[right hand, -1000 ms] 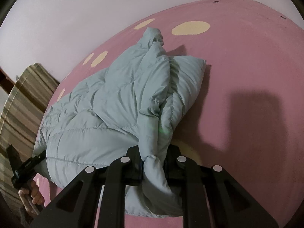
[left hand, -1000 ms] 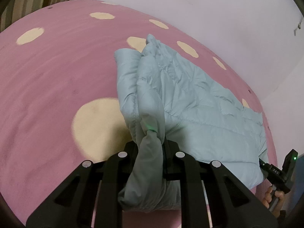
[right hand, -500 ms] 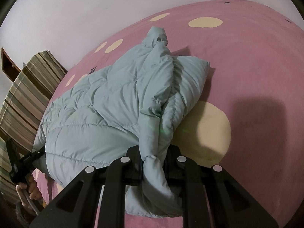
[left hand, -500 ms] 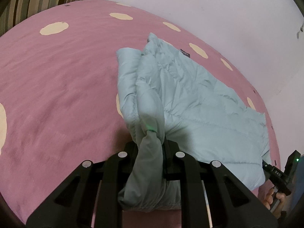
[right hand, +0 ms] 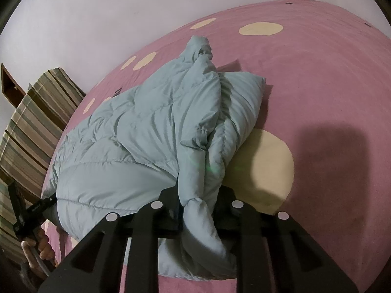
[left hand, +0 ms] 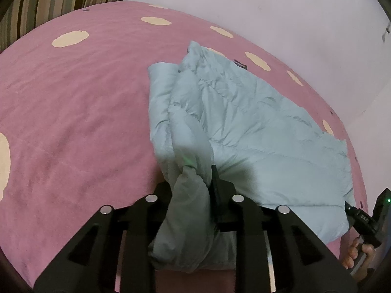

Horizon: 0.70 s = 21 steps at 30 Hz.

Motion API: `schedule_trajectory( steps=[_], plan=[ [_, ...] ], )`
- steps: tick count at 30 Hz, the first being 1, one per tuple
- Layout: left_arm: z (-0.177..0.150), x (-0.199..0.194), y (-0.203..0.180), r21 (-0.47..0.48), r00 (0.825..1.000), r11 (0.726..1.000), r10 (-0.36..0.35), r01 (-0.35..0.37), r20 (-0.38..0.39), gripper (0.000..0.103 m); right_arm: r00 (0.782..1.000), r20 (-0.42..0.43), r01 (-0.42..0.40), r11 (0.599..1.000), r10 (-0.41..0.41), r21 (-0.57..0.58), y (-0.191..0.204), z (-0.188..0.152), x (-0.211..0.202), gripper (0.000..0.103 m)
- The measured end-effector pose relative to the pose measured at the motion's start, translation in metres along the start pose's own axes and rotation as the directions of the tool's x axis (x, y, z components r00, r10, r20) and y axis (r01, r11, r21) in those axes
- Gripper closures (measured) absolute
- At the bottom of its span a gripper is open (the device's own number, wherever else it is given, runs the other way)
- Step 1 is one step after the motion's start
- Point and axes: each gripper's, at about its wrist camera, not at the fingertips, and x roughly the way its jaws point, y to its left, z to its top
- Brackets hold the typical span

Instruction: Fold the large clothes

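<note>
L gripper [left hand: 193,190] & R gripper [right hand: 198,202] both clamp jacket [left hand: 244,127]; big cream dot [right hand: 264,168] R view only.

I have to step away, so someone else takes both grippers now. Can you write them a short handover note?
Left gripper: shut on a bunched edge of the light blue puffer jacket.
Right gripper: shut on the jacket's opposite edge.
The jacket lies partly doubled over on the pink dotted bedspread, its near edge gathered between the two grippers.
Done: both edges gripped, a first fold seems made.
Left: probably carry the held edge over, lay it flat, release, then finish folding.
</note>
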Motion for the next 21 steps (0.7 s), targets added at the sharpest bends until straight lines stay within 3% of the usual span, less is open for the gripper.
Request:
schedule_trajectory(
  steps=[8, 15, 21],
  plan=[
    [-0.003, -0.002, -0.003, 0.034, 0.999, 0.999, 0.037, -0.037, 0.012, 0.07, 1.0, 0.012, 0.013, 1.0, -0.013, 0.021, -0.001, -0.002, -0.004, 0.072],
    [-0.006, -0.006, 0.001, 0.027, 0.998, 0.998, 0.057, -0.057, 0.013, 0.052, 0.999, 0.026, 0.021, 0.998, -0.022, 0.062, -0.009, -0.003, -0.013, 0.057],
    [-0.01, -0.013, 0.005, 0.024, 0.998, 0.998, 0.066, -0.066, 0.02, 0.041, 0.999, 0.042, 0.028, 0.996, -0.032, 0.087, -0.019, -0.003, -0.025, 0.054]
  ],
)
